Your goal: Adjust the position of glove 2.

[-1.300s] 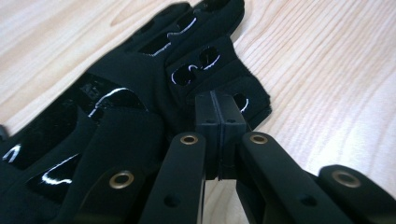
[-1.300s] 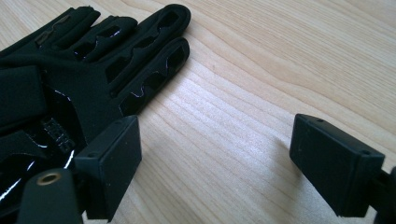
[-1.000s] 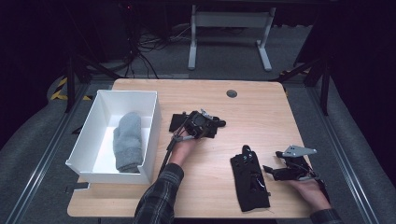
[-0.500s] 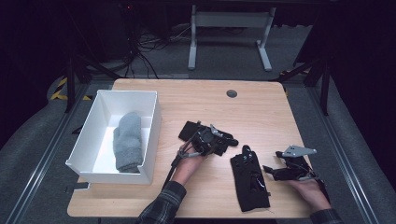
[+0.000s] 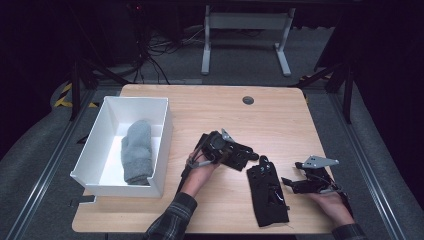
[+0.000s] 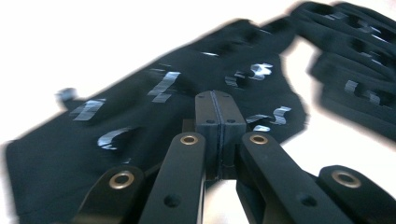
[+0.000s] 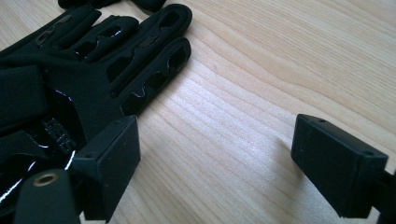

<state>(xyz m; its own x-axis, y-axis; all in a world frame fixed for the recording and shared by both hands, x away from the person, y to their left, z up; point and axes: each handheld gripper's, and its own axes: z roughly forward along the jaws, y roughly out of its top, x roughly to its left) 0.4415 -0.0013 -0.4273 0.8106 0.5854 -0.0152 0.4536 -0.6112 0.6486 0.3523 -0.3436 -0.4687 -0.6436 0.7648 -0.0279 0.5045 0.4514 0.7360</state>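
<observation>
The black glove (image 5: 268, 196) is lying flat on the tabletop near the front edge, right of centre, with its long axis running roughly front to back and its finger end pointing toward the far edge. A second black glove (image 5: 240, 156) is lying just beyond its finger end, partly under the left gripper (image 5: 235, 150).

The left gripper is sitting over that second glove with its jaws pressed together; in the left gripper view the pads are meeting with nothing visible between them and dark glove fabric lying beneath. Whether it is pinching cloth cannot be told.

The right gripper (image 5: 295, 184) is resting just to the right of the black glove, jaws standing apart and aimed at its right side; in the right gripper view one pad (image 7: 112, 163) is sitting at the glove's edge. Judged from this, the right gripper is the nearer to the flat glove.

The white bin (image 5: 161, 145) is standing at the left edge, holding a grey sock (image 5: 137, 150) lying lengthwise inside.
</observation>
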